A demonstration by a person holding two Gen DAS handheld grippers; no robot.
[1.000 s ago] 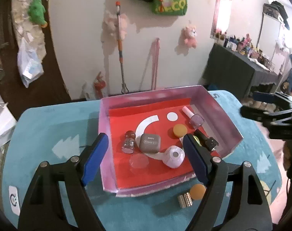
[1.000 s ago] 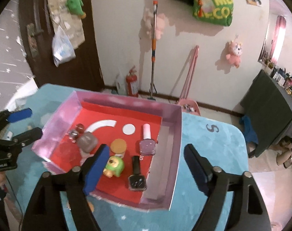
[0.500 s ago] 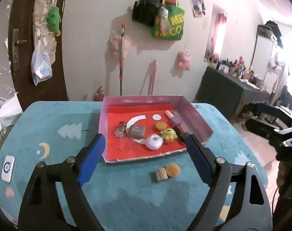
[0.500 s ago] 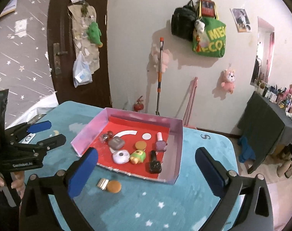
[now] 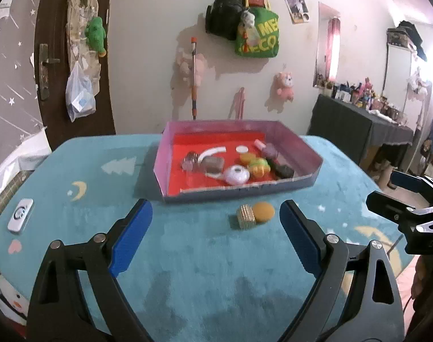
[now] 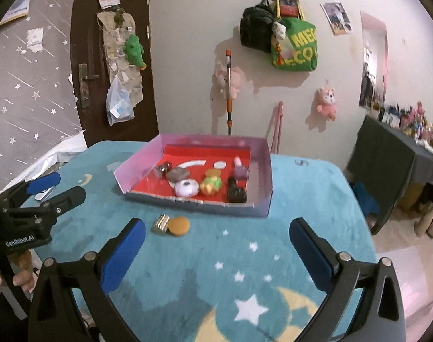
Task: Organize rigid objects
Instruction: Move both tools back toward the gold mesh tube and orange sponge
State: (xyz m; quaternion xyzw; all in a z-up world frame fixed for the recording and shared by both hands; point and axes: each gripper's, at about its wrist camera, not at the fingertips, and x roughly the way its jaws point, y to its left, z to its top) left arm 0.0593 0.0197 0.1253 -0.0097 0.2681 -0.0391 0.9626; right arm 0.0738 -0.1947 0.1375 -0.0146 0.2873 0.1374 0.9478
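A pink-walled box with a red floor [image 5: 310, 156] [image 6: 263, 171] stands on the blue table and holds several small items: a white round case [image 5: 237, 175] [image 6: 186, 187], a yellow-green toy [image 5: 259, 168] [image 6: 210, 185], a grey case [image 5: 213, 164], nail polish bottles [image 6: 236, 191]. An orange disc [image 5: 263, 211] [image 6: 179, 226] and a small ridged gold block [image 5: 245, 216] [image 6: 160, 223] lie on the table in front of the box. My left gripper [image 5: 216, 228] and right gripper [image 6: 216, 245] are both open, empty, held back from the box.
A white remote-like device [image 5: 20, 214] lies at the table's left edge. The right gripper shows at the right of the left wrist view [image 5: 401, 199]; the left gripper shows at the left of the right wrist view [image 6: 45, 191]. A dark side table [image 6: 393, 156] stands at right.
Both grippers have pulled back and up from over the box; the box now looks smaller and farther, and the orange disc and gold block have come into full view.
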